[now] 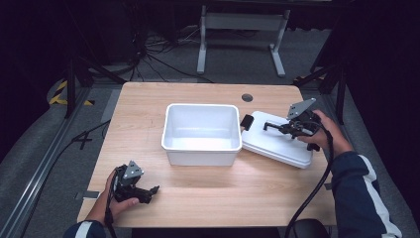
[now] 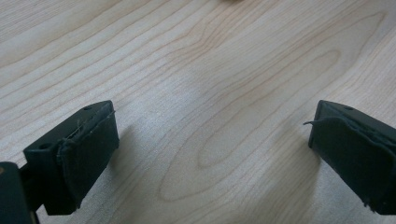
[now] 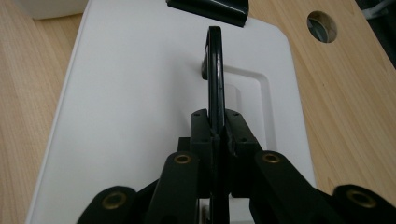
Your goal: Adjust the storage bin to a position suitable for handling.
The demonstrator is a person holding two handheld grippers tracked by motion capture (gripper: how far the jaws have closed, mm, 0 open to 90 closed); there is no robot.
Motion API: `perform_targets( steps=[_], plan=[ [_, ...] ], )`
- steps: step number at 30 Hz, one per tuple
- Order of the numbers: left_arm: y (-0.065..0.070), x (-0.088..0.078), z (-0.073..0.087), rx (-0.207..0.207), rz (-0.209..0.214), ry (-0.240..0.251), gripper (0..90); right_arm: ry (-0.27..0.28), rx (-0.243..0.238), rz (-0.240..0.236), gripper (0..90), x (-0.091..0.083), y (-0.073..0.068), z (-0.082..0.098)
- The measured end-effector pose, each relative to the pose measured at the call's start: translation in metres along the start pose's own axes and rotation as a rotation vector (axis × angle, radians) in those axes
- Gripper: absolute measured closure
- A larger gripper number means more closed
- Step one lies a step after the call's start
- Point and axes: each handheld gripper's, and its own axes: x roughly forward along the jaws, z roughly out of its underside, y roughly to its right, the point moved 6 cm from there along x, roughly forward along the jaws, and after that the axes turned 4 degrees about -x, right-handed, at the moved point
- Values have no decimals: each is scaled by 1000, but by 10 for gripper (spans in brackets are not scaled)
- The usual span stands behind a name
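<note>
Gripping the lid's black handle (image 3: 214, 70), right claw (image 3: 218, 133) clenched; left claw (image 2: 210, 149) released.

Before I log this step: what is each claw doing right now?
Left claw: open, nothing between the jaws, low over the table.
Right claw: shut on the black handle of the white lid.

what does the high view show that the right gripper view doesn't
High view alone: the open white bin at the table's middle and the left gripper resting near the front edge. Right gripper view alone: the right gripper shut on the lid's black handle, seen close. Both: the white lid flat on the wooden table, its black latch, and the table's round hole.
</note>
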Motion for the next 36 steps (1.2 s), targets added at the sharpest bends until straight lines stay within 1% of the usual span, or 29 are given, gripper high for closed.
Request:
perform_targets(
  steps=[4,6,14,19,20,28,32,33,34,36],
  plan=[
    [0,0,0,0,-1,2,20,-2,0,-8,841,6,-1,2],
    [0,0,0,1,-1,1,20,0,11,-15,840,10,-2,3],
    [0,0,0,0,0,2,21,1,41,-13,839,18,1,8],
    [0,0,0,7,2,-2,21,-8,52,-9,837,24,3,11],
    [0,0,0,9,3,-1,21,-8,58,-14,836,25,3,11],
    [0,0,0,7,2,-2,21,-48,78,-6,827,33,4,18],
    [0,0,0,11,4,-1,20,-30,100,3,820,35,5,18],
    [1,0,0,-6,11,0,21,-31,101,6,815,35,5,18],
    [1,0,0,-6,11,0,20,-31,101,6,815,35,5,18],
    [2,1,0,-10,17,-1,20,-5,117,8,804,34,5,18]
  ],
)
